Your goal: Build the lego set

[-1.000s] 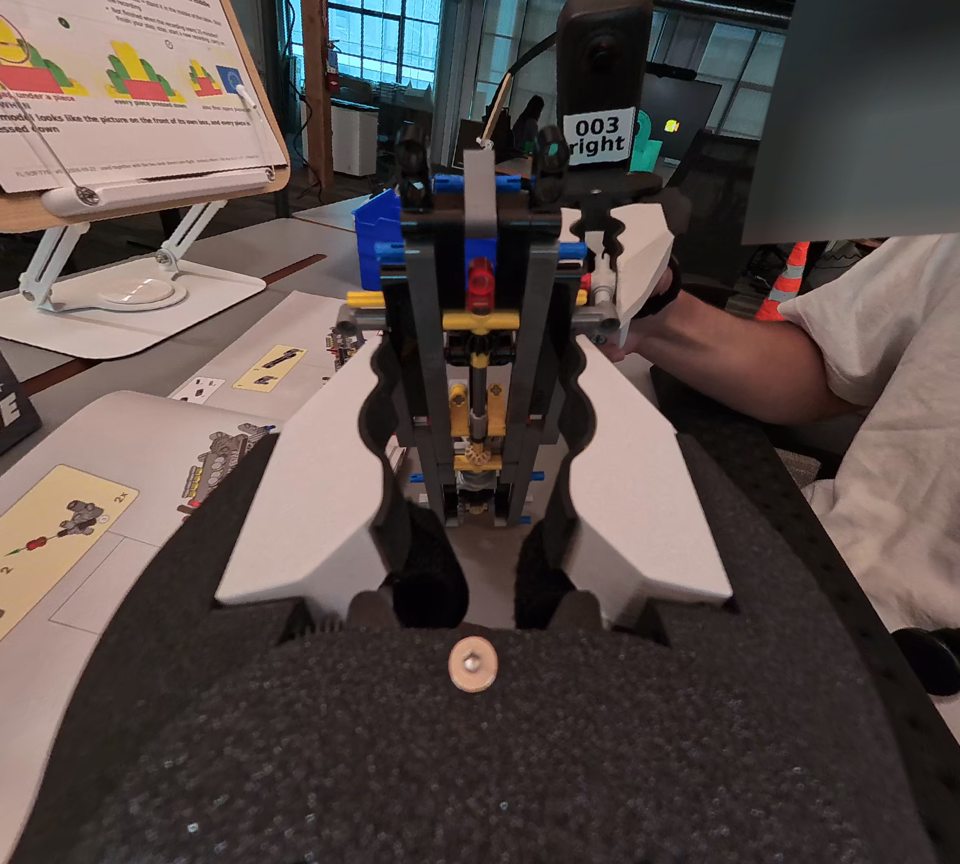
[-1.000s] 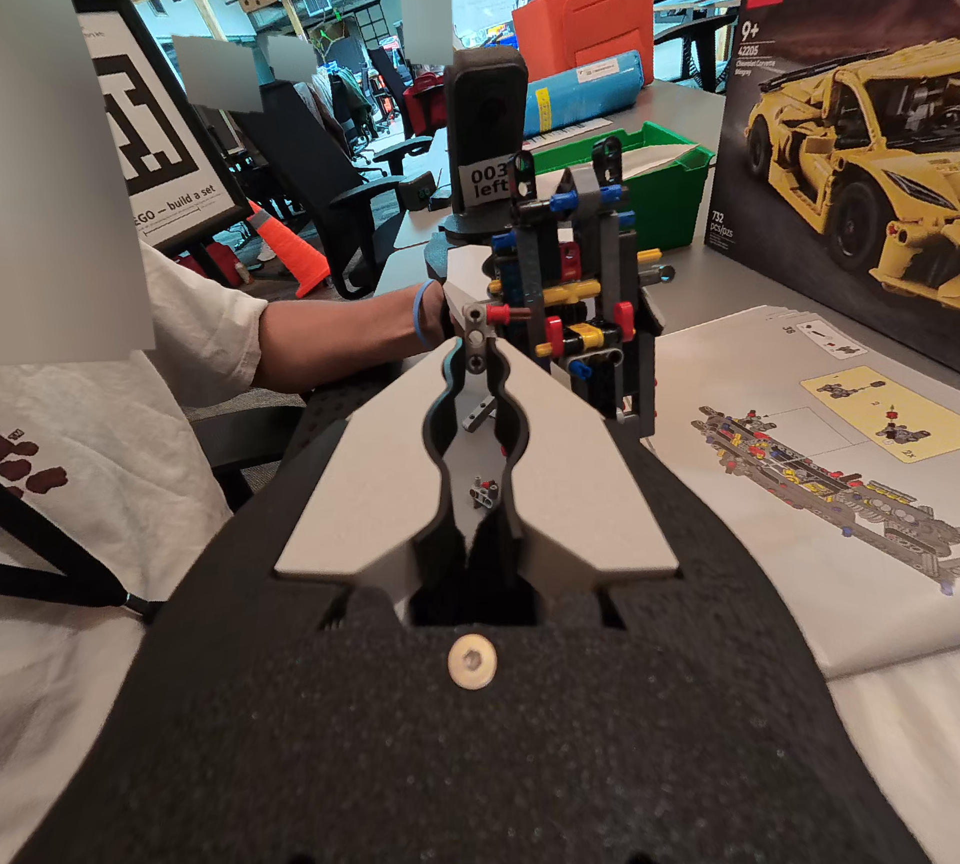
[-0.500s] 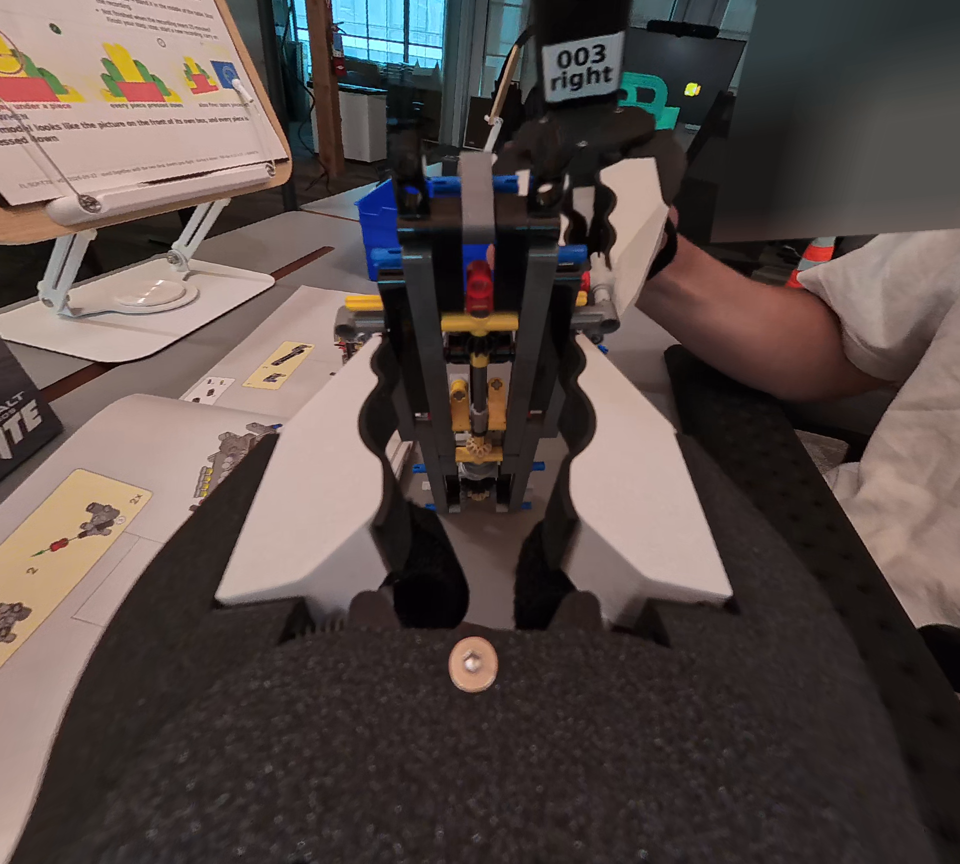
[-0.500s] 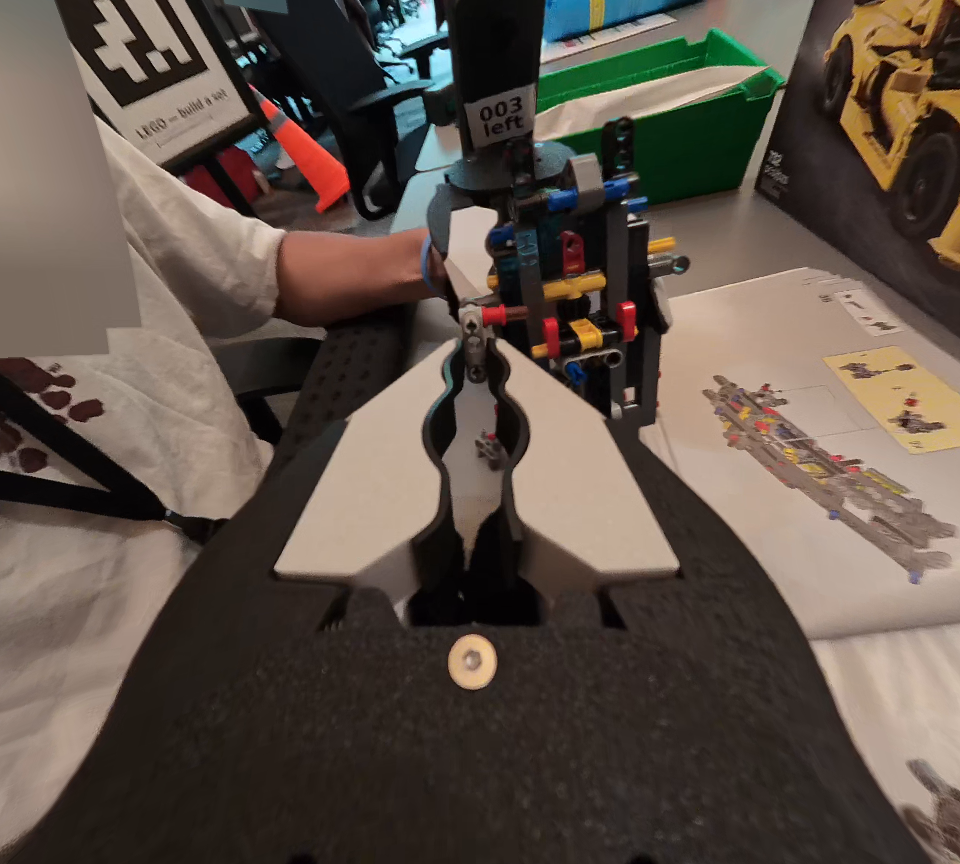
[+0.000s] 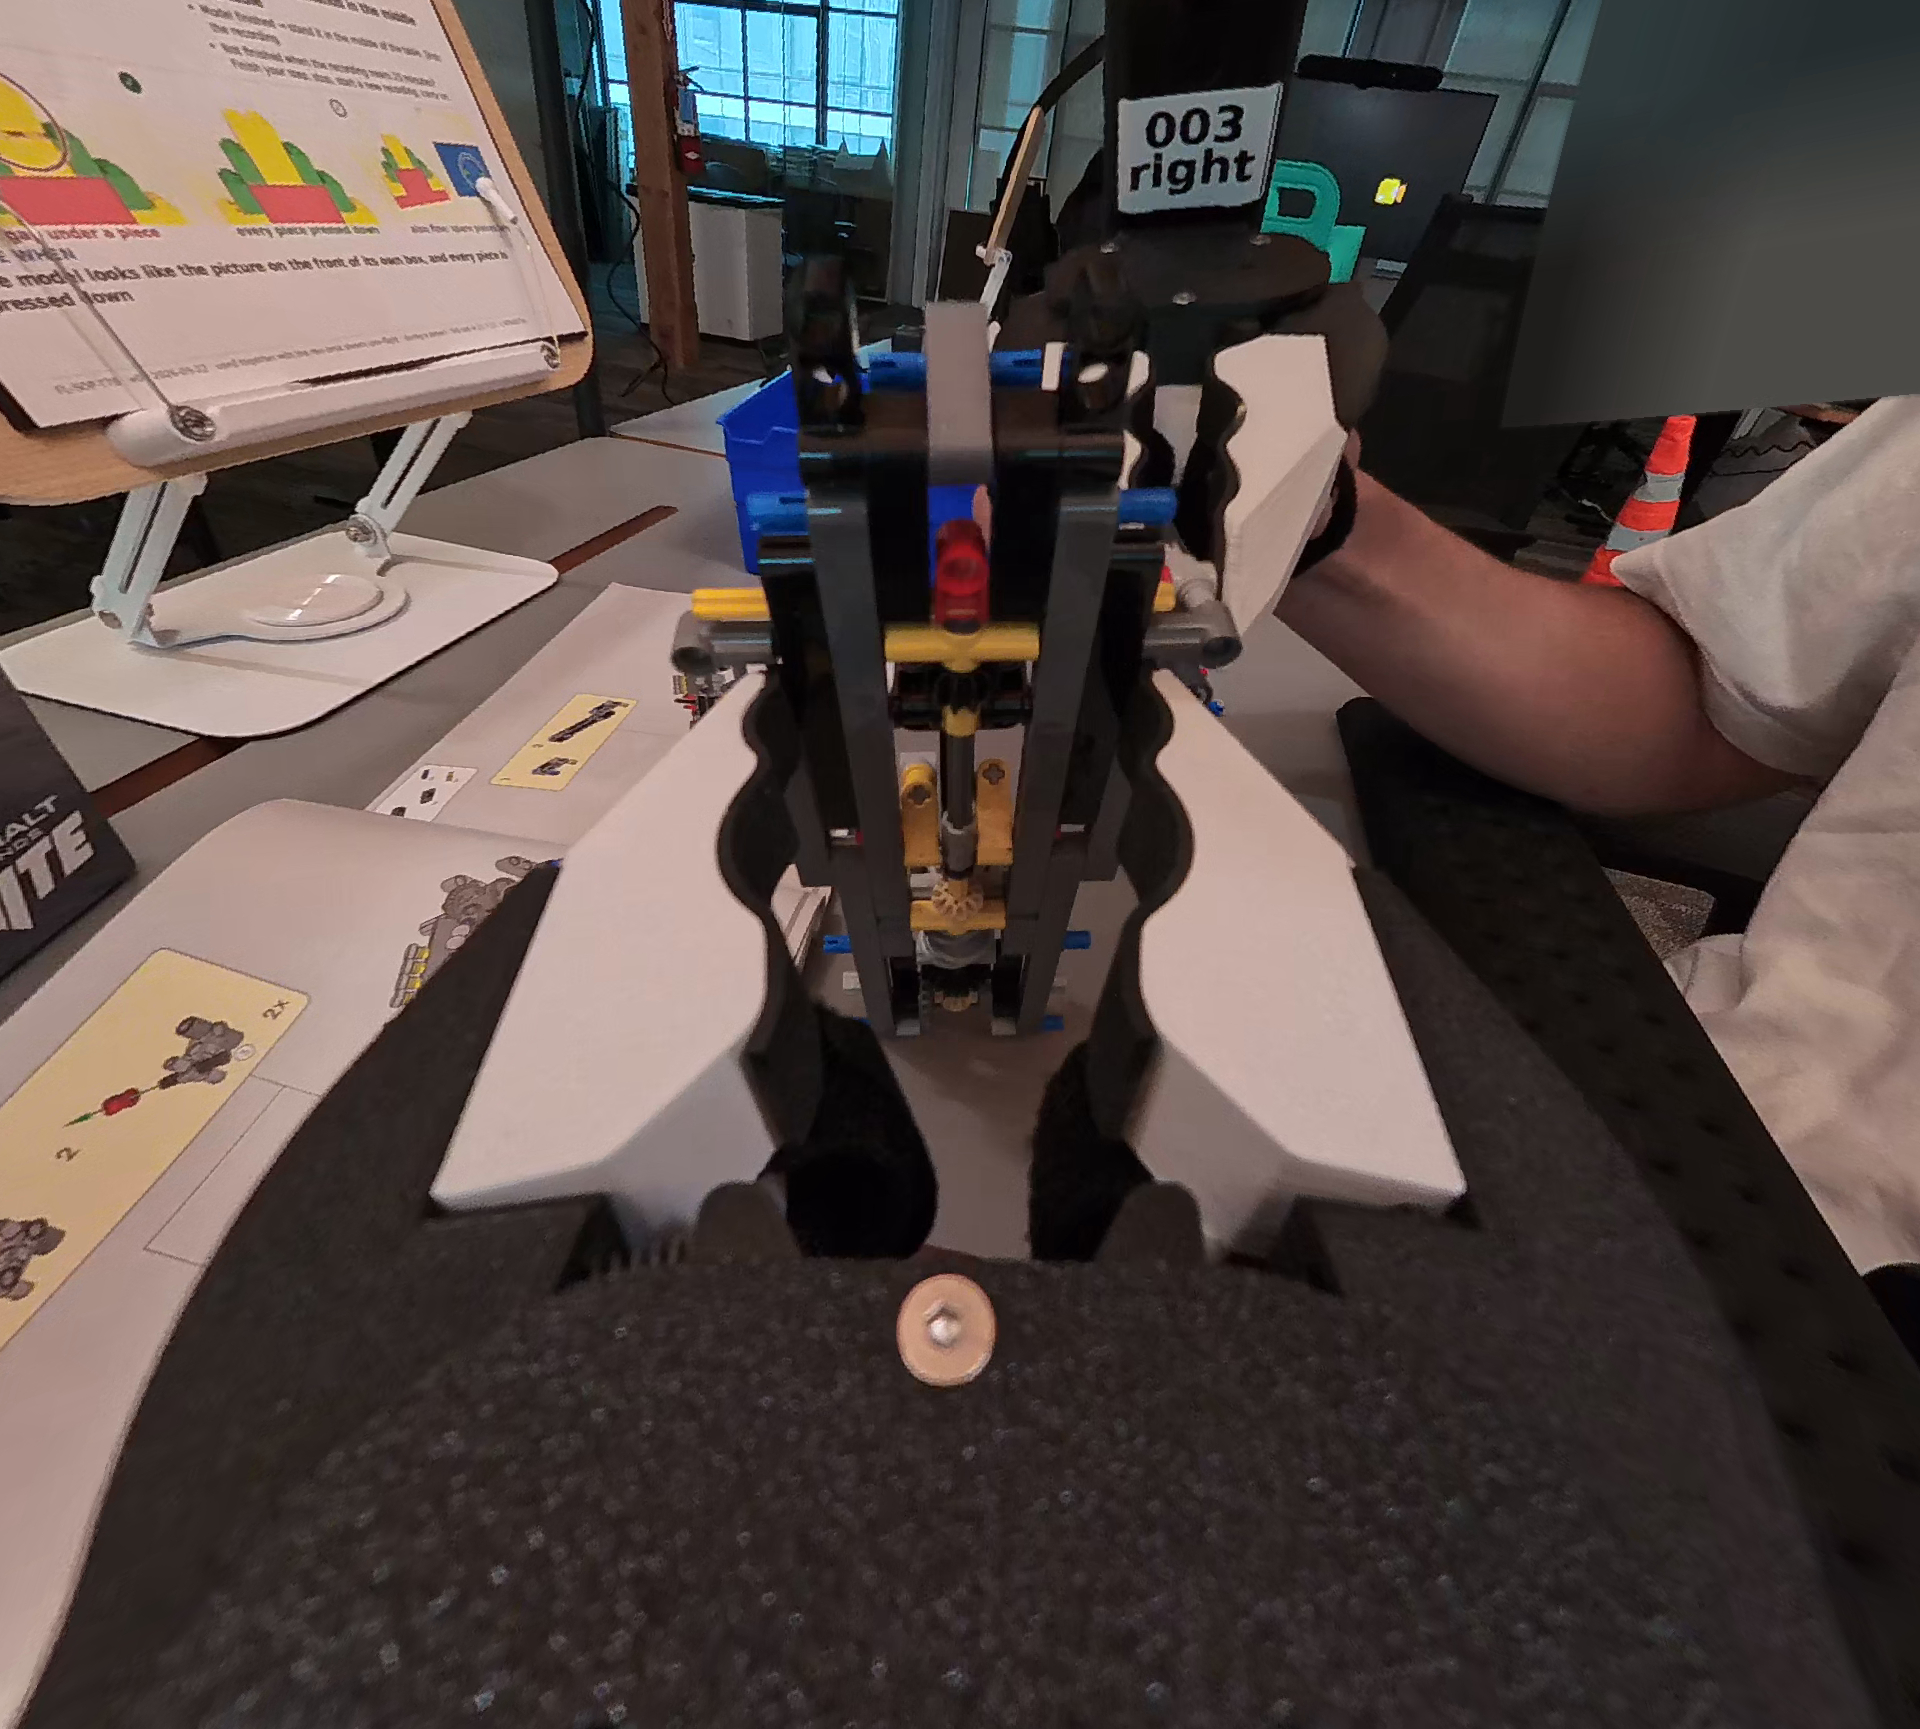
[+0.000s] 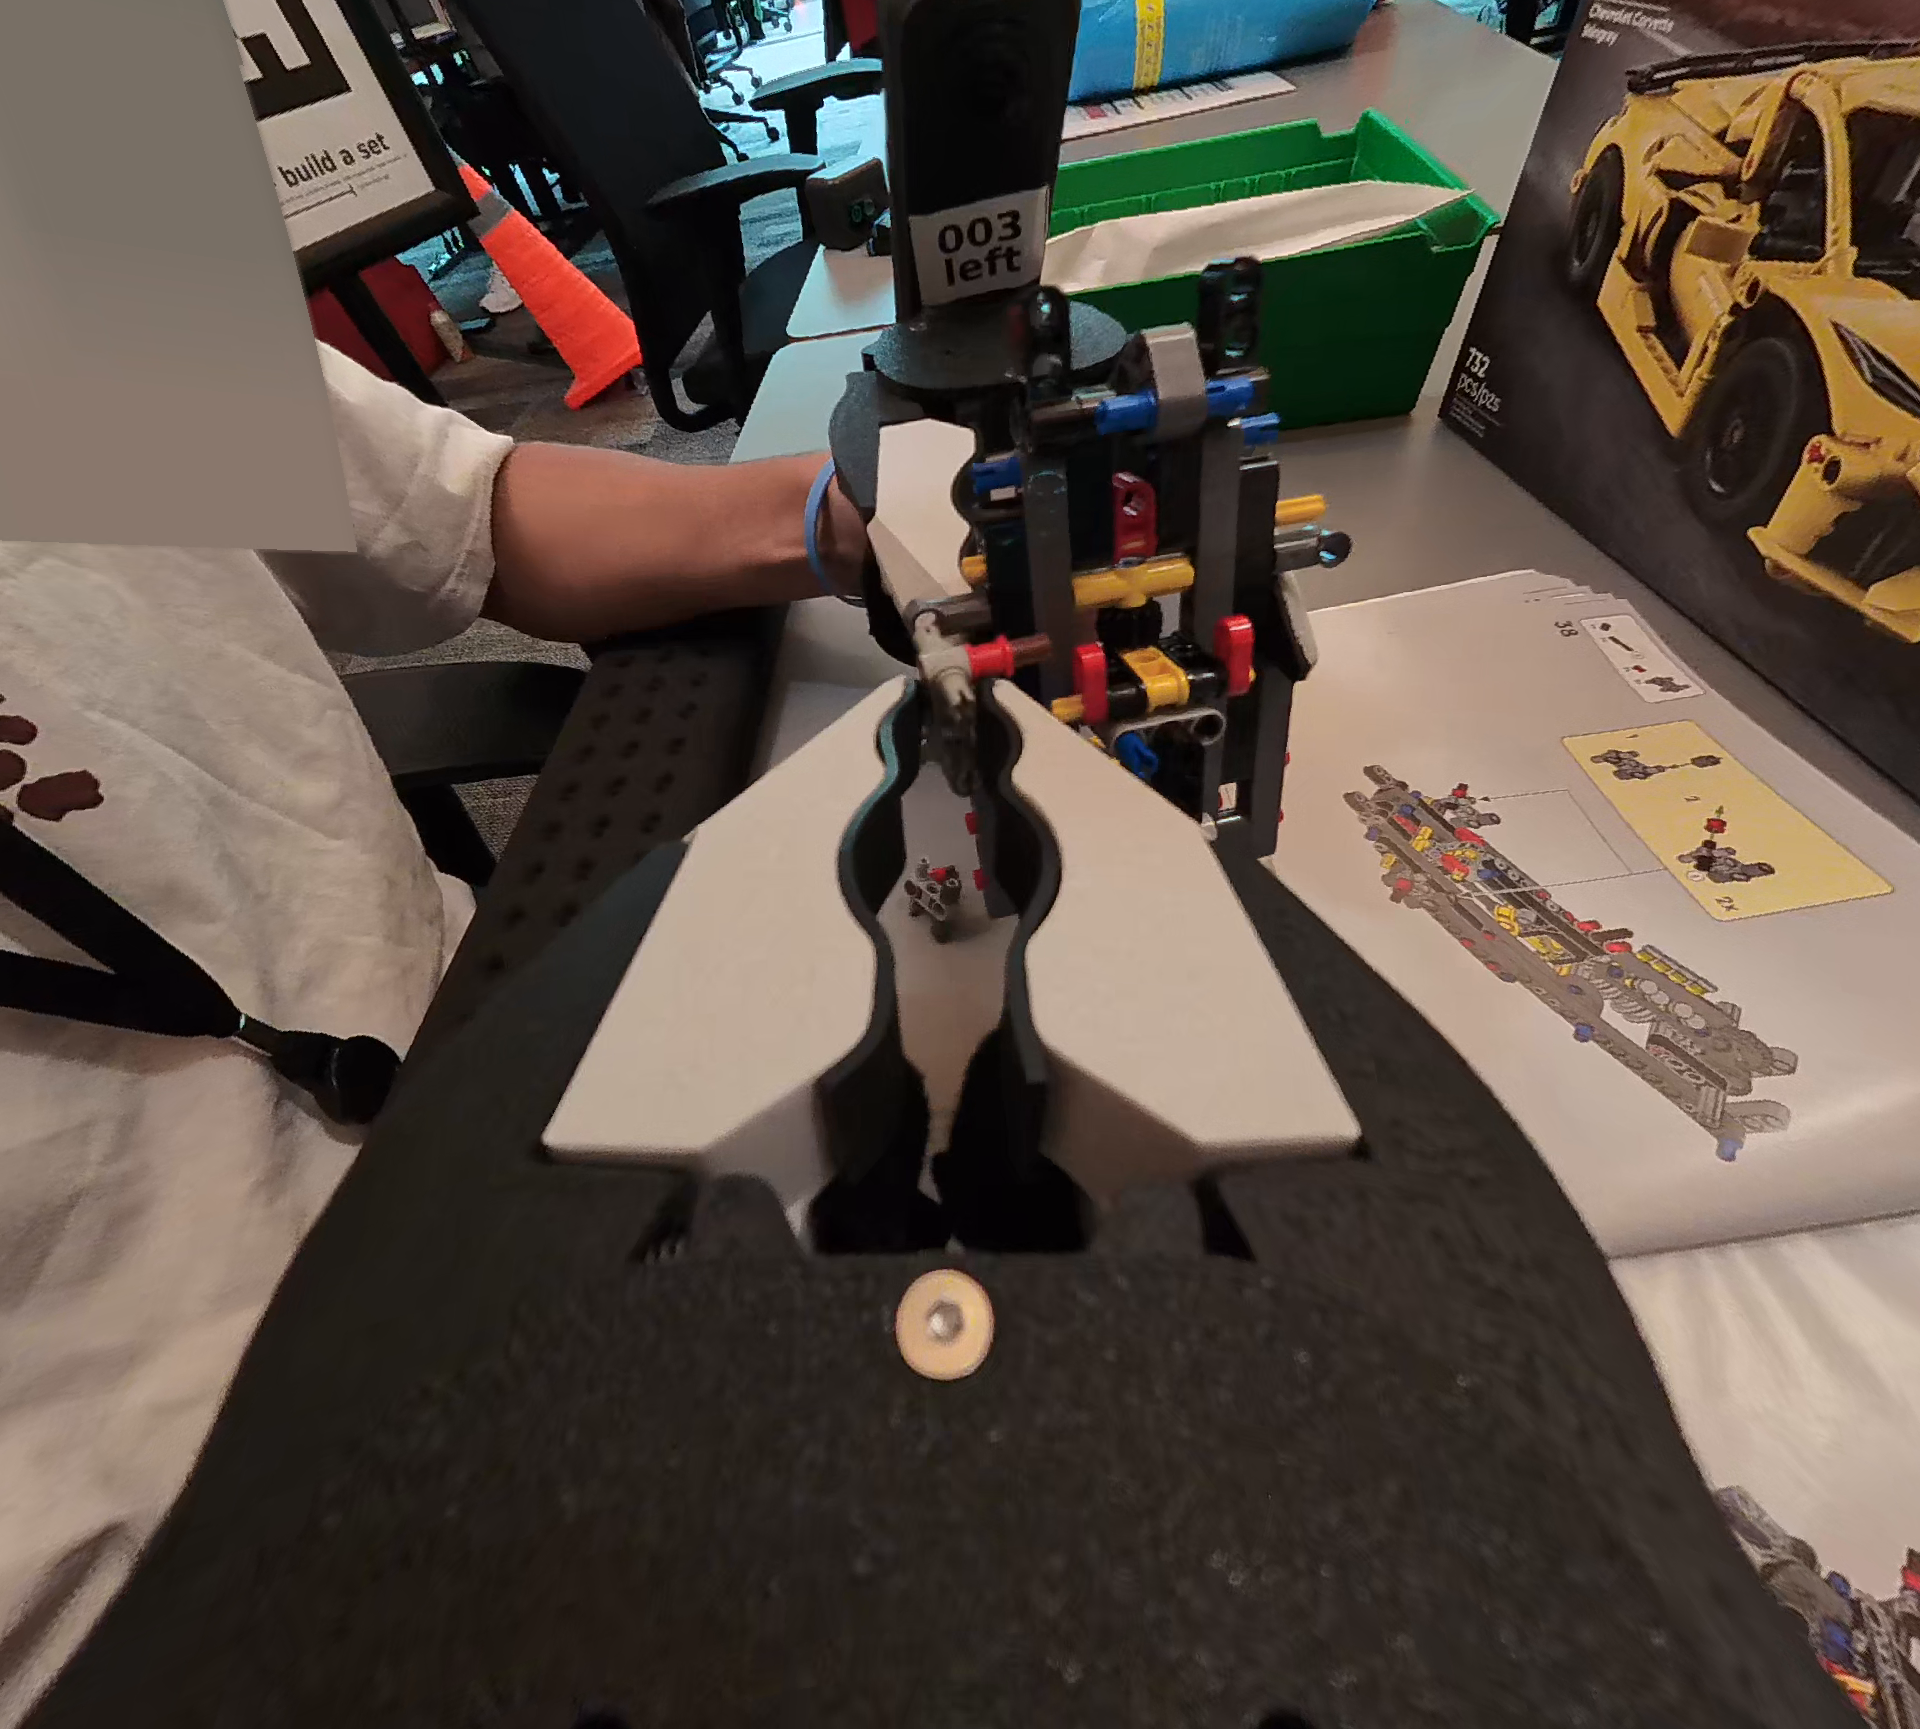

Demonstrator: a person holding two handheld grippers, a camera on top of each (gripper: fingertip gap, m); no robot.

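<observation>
While my left gripper (image 5: 956, 744) clamps the tall dark lego assembly (image 5: 956, 671) between its two white fingers, holding it upright in the centre of the left wrist view, my right gripper (image 6: 961, 723) sits closed on a small grey connector piece (image 6: 948, 680) at the assembly's lower left side, as the right wrist view shows it. That piece carries a red bush on a brown axle that reaches toward the frame's beams. In the left wrist view my right gripper appears at upper right, beside the assembly's top. A tiny grey and red subassembly (image 6: 933, 890) lies on the table, seen through the gap between my right fingers. An open instruction booklet (image 6: 1538, 858) spreads at the right of the right wrist view, below the set's box (image 6: 1745, 245) with its yellow car, and a green bin (image 6: 1340, 308) stands behind the assembly. A sheet on a stand (image 5: 249, 152) fills the upper left of the left wrist view.
</observation>
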